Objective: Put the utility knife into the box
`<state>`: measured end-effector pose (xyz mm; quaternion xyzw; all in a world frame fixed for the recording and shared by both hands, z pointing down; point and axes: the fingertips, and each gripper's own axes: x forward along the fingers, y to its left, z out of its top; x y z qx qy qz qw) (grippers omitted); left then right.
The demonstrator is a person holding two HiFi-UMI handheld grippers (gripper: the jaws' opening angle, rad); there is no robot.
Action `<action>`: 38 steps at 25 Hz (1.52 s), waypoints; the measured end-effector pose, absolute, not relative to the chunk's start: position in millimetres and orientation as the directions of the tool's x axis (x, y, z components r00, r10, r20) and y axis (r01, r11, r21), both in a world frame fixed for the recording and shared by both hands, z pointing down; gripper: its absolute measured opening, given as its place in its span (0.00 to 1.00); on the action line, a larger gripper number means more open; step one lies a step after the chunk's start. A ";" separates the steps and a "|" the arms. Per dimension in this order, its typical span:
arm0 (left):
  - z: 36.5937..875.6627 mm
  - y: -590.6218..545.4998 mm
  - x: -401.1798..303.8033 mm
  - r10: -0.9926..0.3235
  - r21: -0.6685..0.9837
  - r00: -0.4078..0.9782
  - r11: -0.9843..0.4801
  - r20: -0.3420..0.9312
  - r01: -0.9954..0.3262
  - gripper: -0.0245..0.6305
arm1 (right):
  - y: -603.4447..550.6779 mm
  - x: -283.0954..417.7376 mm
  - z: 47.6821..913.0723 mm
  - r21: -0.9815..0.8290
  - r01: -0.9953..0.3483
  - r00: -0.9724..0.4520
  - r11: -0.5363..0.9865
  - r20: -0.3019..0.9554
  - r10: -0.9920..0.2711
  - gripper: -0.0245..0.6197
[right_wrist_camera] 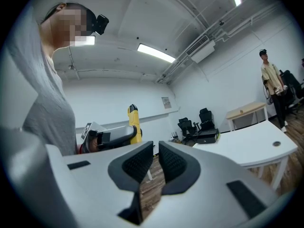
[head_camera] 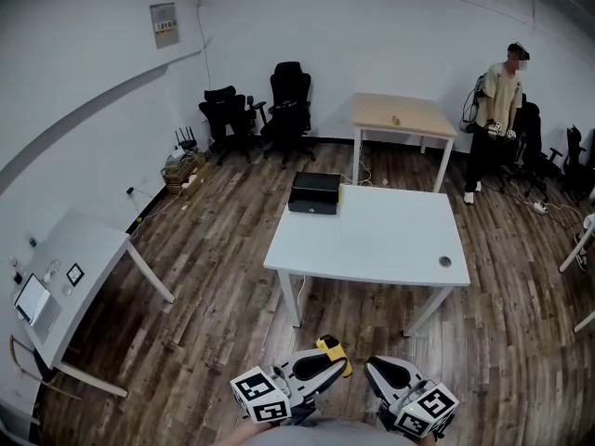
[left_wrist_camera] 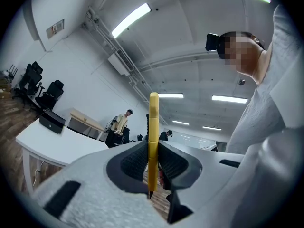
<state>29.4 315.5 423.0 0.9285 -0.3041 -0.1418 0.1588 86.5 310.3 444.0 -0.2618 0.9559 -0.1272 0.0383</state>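
Observation:
The yellow utility knife (head_camera: 334, 351) is clamped in my left gripper (head_camera: 325, 372), low in the head view and well short of the white table (head_camera: 390, 240). In the left gripper view the knife (left_wrist_camera: 153, 132) stands upright between the jaws of the gripper (left_wrist_camera: 153, 164), its top sticking out beyond them. The black box (head_camera: 315, 192) rests on the table's far left corner, lid down; it also shows small as the box (left_wrist_camera: 51, 121) and the box (right_wrist_camera: 207, 136). My right gripper (head_camera: 374, 372) hangs beside the left one, its jaws (right_wrist_camera: 155, 163) shut with nothing between them. The held knife (right_wrist_camera: 134, 122) shows to its left.
A wooden table (head_camera: 402, 114) stands beyond the white one, with black office chairs (head_camera: 260, 110) at the back wall. A person (head_camera: 497, 110) stands at the far right. Another white table (head_camera: 74, 268) with small devices lines the left wall. Wood floor lies between me and the table.

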 end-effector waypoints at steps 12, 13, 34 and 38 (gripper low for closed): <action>415.4 214.6 -29.2 -0.639 0.387 0.744 -0.747 -0.196 -0.540 0.15 | 220.0 31.2 432.2 -0.235 -0.472 -0.875 0.850 0.006 -0.484 0.10; 415.3 205.0 -34.4 -0.642 0.389 0.741 -0.745 -0.198 -0.541 0.15 | 210.7 25.5 430.6 -0.231 -0.470 -0.876 0.852 0.005 -0.483 0.10; 419.9 87.1 -142.1 -0.618 0.382 0.759 -0.764 -0.202 -0.520 0.15 | 111.5 -96.3 430.5 -0.147 -0.464 -0.885 0.874 0.031 -0.465 0.10; 424.2 81.7 -137.2 -0.593 0.390 0.782 -0.778 -0.193 -0.493 0.15 | 107.5 -91.0 445.8 -0.127 -0.504 -0.864 0.855 0.098 -0.494 0.10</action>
